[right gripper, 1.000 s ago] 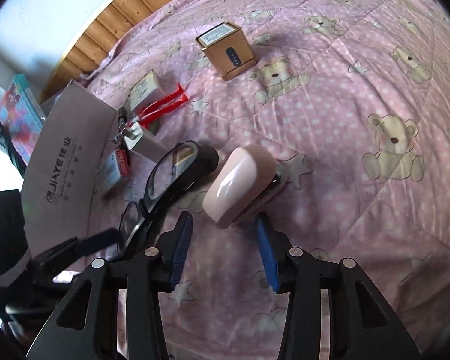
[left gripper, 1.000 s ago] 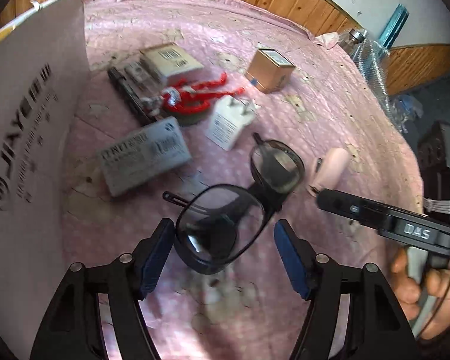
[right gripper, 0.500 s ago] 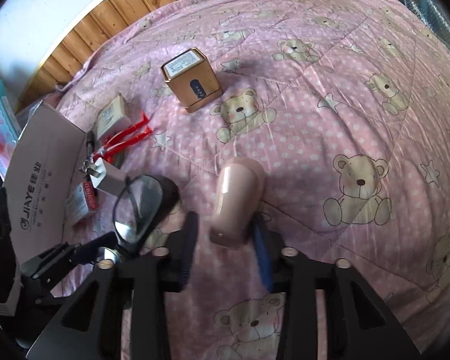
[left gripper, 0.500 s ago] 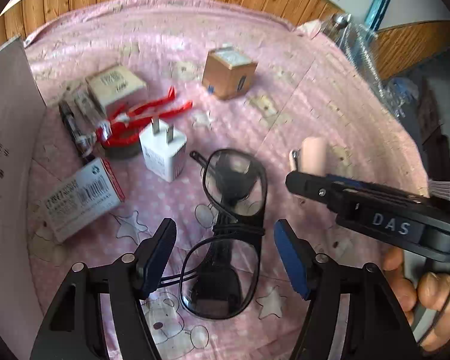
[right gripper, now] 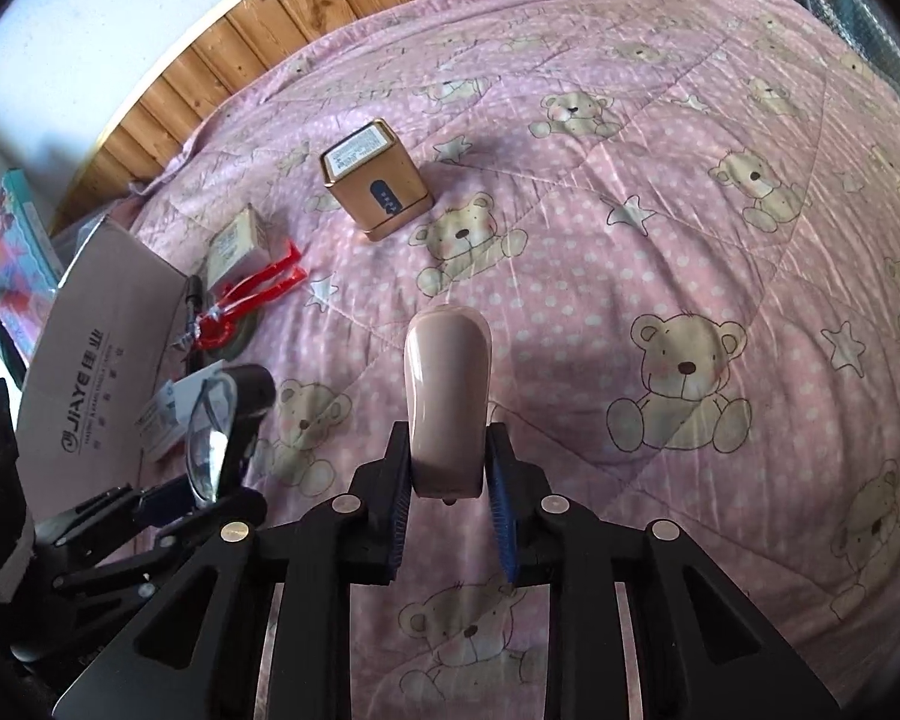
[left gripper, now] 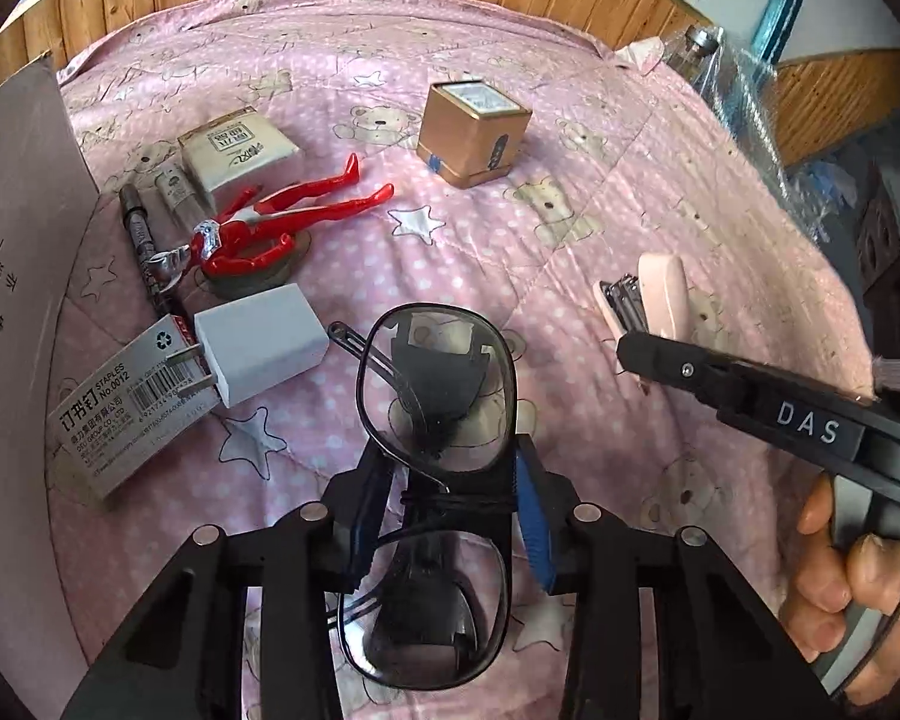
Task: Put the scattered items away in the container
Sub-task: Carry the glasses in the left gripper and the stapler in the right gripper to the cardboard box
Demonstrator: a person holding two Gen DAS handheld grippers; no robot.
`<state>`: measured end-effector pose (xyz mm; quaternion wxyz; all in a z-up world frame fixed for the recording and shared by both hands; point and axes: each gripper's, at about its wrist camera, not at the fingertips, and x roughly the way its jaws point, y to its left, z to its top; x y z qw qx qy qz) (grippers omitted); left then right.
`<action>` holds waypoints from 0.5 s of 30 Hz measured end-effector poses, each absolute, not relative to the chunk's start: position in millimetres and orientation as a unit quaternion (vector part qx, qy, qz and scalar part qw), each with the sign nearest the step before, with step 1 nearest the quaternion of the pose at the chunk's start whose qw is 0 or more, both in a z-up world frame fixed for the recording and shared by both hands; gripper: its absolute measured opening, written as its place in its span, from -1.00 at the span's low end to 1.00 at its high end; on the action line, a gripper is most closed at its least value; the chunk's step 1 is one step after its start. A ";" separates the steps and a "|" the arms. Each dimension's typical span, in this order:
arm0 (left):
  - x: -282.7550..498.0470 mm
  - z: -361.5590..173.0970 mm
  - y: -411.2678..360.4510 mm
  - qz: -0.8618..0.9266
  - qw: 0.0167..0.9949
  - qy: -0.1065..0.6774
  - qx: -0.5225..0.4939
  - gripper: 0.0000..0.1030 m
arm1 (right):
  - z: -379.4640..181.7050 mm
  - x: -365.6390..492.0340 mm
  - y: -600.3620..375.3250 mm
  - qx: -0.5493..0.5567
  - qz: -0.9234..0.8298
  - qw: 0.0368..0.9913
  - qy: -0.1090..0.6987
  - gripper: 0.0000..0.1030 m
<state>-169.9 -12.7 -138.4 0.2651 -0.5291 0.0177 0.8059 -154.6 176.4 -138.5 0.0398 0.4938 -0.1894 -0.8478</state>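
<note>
Black-framed glasses (left gripper: 438, 384) lie folded between the blue pads of my left gripper (left gripper: 447, 480), which is shut on their middle. My right gripper (right gripper: 448, 468) is shut on the rear end of a pink stapler (right gripper: 447, 384), which points forward above the quilt. In the left wrist view that stapler (left gripper: 660, 294) shows at the right, its staple channel facing me. The cardboard box (left gripper: 18, 300) stands at the far left; its printed flap (right gripper: 96, 324) is left of the glasses (right gripper: 216, 420).
On the pink bear quilt (right gripper: 660, 228) lie a gold cube box (left gripper: 474, 132), a red figure (left gripper: 270, 216), a white charger (left gripper: 258, 342), a staples box (left gripper: 120, 414), a black pen (left gripper: 144, 240) and a small card box (left gripper: 237, 147). A hand (left gripper: 834, 564) holds the right gripper.
My left gripper moved forward over the glasses and shut on them. My right gripper shut on the pink stapler, which now points straight ahead.
</note>
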 end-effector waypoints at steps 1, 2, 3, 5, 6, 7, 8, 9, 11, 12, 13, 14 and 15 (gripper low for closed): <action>-166.7 -131.2 -17.4 0.809 0.267 0.013 -0.524 -0.27 | -135.2 -150.3 175.0 0.491 -0.848 0.043 -0.194 -0.52; -162.6 -124.3 -21.4 0.810 0.271 0.010 -0.519 -0.29 | -132.1 -146.6 173.2 0.490 -0.848 0.048 -0.196 -0.52; -159.2 -118.5 -25.8 0.811 0.275 0.002 -0.517 -0.30 | -129.3 -143.0 170.8 0.489 -0.849 0.053 -0.195 -0.52; -153.3 -109.6 -37.1 0.809 0.282 -0.025 -0.515 -0.30 | -124.4 -135.3 165.8 0.486 -0.849 0.062 -0.200 -0.52; -150.3 -105.5 -42.8 0.807 0.286 -0.038 -0.515 -0.30 | -121.9 -132.1 162.3 0.485 -0.849 0.067 -0.197 -0.52; -147.2 -101.6 -48.0 0.807 0.288 -0.051 -0.514 -0.30 | -120.0 -128.8 158.0 0.484 -0.851 0.069 -0.194 -0.52; -144.1 -98.3 -52.9 0.805 0.293 -0.065 -0.512 -0.30 | -118.6 -125.9 154.2 0.483 -0.851 0.074 -0.194 -0.52; -141.7 -95.4 -57.7 0.804 0.296 -0.077 -0.510 -0.30 | -117.0 -123.5 150.0 0.484 -0.850 0.080 -0.193 -0.52; -135.6 -89.9 -66.0 0.806 0.298 -0.086 -0.505 -0.30 | -112.9 -118.7 140.5 0.482 -0.852 0.091 -0.185 -0.52; -132.9 -87.2 -69.1 0.807 0.296 -0.089 -0.504 -0.30 | -111.5 -117.4 136.7 0.482 -0.852 0.095 -0.182 -0.52; -130.0 -84.3 -72.4 0.808 0.294 -0.092 -0.502 -0.30 | -110.2 -115.9 133.6 0.482 -0.851 0.097 -0.182 -0.52; -127.7 -81.4 -75.1 0.808 0.298 -0.098 -0.499 -0.30 | -108.1 -114.0 131.0 0.481 -0.852 0.100 -0.181 -0.52; -126.3 -79.7 -78.4 0.807 0.304 -0.107 -0.496 -0.30 | -105.7 -111.8 128.7 0.479 -0.853 0.103 -0.178 -0.52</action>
